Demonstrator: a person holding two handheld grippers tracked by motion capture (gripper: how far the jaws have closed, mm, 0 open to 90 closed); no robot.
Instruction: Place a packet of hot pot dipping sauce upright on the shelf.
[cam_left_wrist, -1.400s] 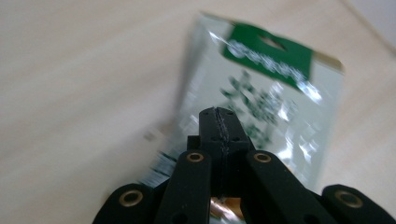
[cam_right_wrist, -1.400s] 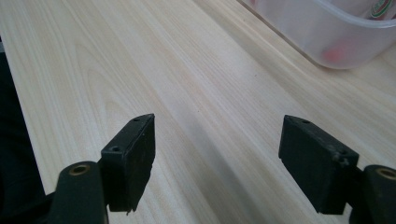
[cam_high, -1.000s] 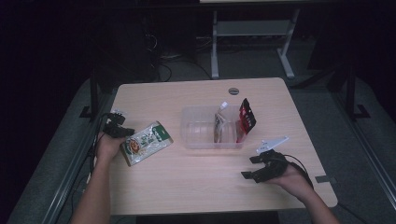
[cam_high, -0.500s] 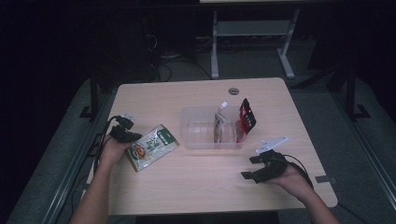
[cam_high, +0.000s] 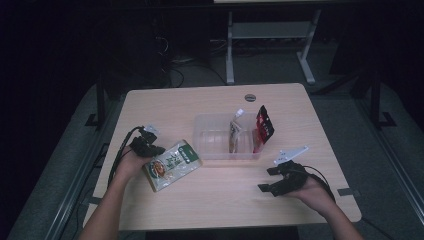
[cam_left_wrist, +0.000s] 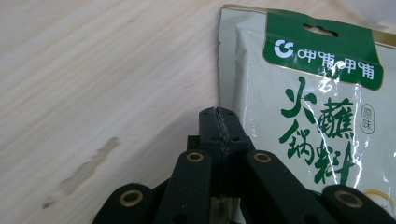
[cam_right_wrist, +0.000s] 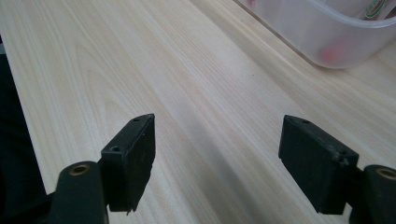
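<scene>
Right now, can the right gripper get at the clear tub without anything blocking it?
Probably yes. The right gripper sits open on bare table, and the clear tub lies just ahead with nothing between them.

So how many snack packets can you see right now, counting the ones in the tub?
3. A green packet lies on the table by the left gripper. A pale packet and a red-black packet stand in the clear tub; more may hide behind them.
</scene>
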